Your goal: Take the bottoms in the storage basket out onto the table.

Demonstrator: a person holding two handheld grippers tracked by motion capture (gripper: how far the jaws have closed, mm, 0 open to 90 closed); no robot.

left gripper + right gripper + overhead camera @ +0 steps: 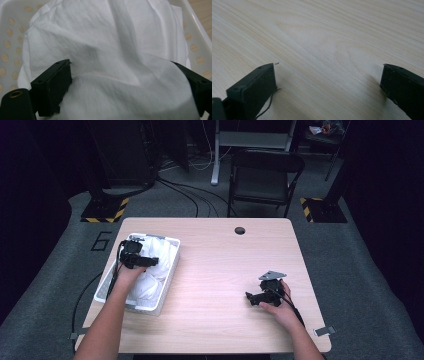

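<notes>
- Forearms enter from the bottom of the high view; I am working both claws from there.
- Right gripper [256, 298] sits low right of the frame, on or just over the table [220, 270]. In its own view the jaws stand wide apart over bare wood grain, nothing between them. A thin thread hangs off one jaw.
- Left gripper [142, 261] is left of centre in the high view, down in the white basket [172, 270]. Its own view shows the jaws spread wide, pressed into the white cloth [112, 50], with a bulge of fabric swelling up between them. Not yet closed on it, as far as I can judge.
- Cloth lies heaped inside the basket, filling most of it; the perforated basket wall shows at the upper left and right edges of the left gripper view.
- Risks, my judgement: closing here may catch only a shallow fold, which would slip on the lift. Bunched layers could drag the whole heap, and the light basket with it, since the right claw is well apart and not steadying the basket.
- Farther back: a folding chair [265, 175] beyond the table.
</notes>
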